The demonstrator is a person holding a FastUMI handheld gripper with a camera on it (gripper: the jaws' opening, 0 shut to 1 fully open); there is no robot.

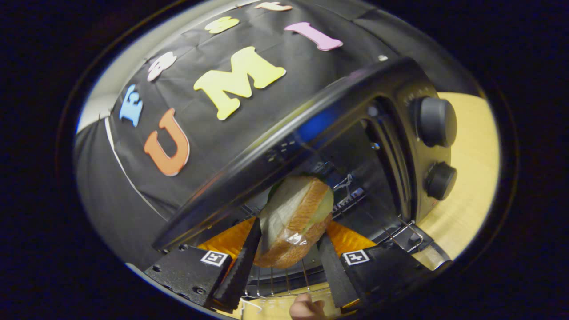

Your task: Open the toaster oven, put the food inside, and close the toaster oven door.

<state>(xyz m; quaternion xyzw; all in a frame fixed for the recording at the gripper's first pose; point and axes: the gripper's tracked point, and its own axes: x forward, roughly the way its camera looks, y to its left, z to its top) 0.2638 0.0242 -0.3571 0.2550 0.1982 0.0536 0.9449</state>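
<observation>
At the mouth of the open toaster oven (355, 115), we hold a wrapped sandwich (295, 220) between the fingers of the gripper (289, 255).

We see both fingers pressed against the sandwich's sides, holding it just above the wire rack (284, 282) at the front of the dark oven cavity. The sandwich shows tan crust, pale bread and a green layer, all under clear glossy wrap. We can read no brand or wording on the oven; faint marks near its two round knobs (438, 122) are too small to make out. Square black-and-white marker tags (214, 258) sit on the gripper body. The oven stands on a light wooden table (471, 169), and part of a hand (306, 309) shows below the fingers.
</observation>
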